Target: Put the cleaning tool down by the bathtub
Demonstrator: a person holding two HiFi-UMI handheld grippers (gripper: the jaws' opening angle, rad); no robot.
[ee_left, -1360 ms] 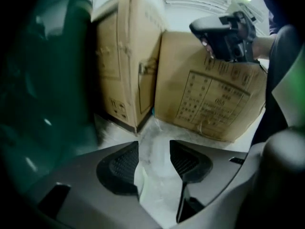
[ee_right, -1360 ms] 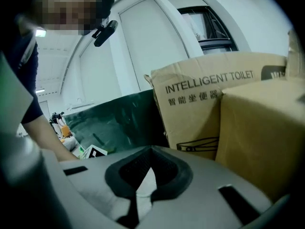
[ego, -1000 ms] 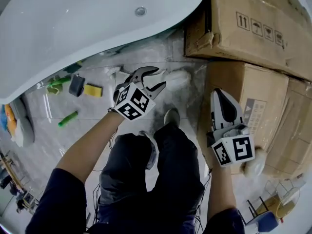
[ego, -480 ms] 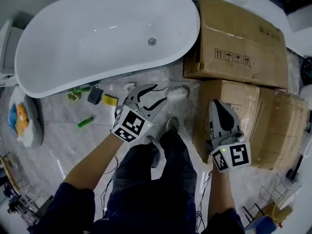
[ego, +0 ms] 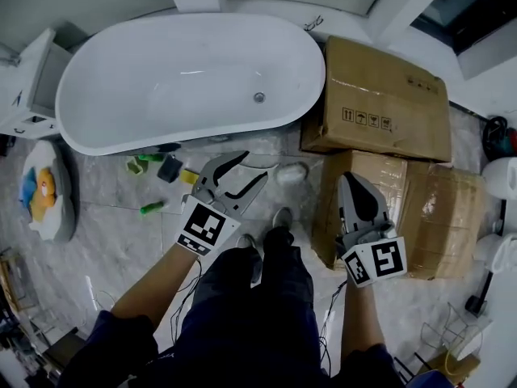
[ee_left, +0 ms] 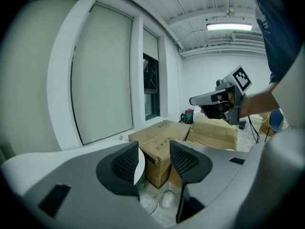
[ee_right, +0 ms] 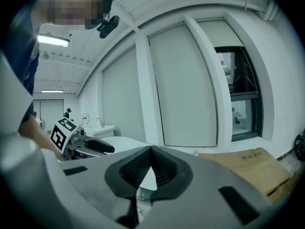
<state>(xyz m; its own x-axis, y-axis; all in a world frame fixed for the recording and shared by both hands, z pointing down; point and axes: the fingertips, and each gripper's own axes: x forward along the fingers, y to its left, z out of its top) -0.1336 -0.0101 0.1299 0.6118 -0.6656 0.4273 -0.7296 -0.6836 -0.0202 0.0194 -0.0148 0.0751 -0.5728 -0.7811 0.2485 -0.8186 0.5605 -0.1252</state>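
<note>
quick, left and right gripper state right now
left gripper: open, nothing between the jaws
right gripper: shut, holding nothing

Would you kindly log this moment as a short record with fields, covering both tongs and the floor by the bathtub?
Left tongs: open, nothing between the jaws, held above the floor
Right tongs: shut, empty, held above the near cardboard box
Bathtub: white, drain visible
Floor beside tub: white tool, yellow sponge, dark item, green item
Far cardboard box: against the tub's end
Task state: neither tongs holds a tool; the small items lie on the floor by the tub
</note>
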